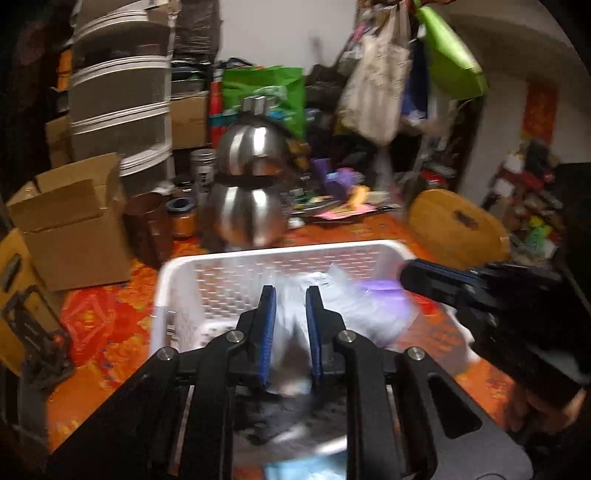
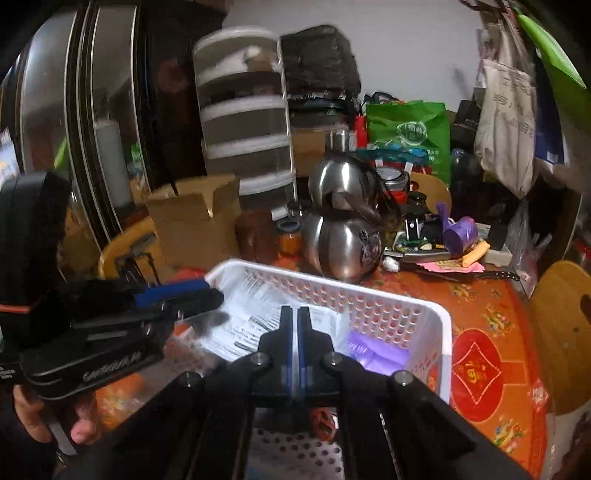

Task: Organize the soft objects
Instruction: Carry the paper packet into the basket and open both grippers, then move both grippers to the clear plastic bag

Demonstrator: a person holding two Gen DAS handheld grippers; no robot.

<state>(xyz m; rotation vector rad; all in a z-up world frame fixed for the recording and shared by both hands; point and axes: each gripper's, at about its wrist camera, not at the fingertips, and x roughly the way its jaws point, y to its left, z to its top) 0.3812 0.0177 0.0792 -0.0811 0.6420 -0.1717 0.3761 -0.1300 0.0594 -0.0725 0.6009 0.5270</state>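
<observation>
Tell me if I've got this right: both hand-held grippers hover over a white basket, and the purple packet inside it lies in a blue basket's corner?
Not quite. There is only the white basket; the purple packet lies in that one's corner, as the right wrist view shows. Both hand-held grippers, left and right, do hover over it.

A cluttered room is shown under dim indoor light. A plain pale wall (image 1: 266, 33) is seen behind the clutter. The surface (image 2: 491, 306) is covered with an orange cloth printed with red medallions. At its far side, a stack of grey and white drawers (image 2: 245, 122) is set against the wall, with an open cardboard box (image 1: 70, 221) in front of it. Two steel kettles (image 2: 343, 218) are stacked one on the other near the middle. A green shopping bag (image 2: 410, 133) is propped behind them, and cloth bags (image 1: 373, 85) are hung at the right. A round wooden chair back (image 1: 458, 225) is seen at the surface's right edge.
</observation>
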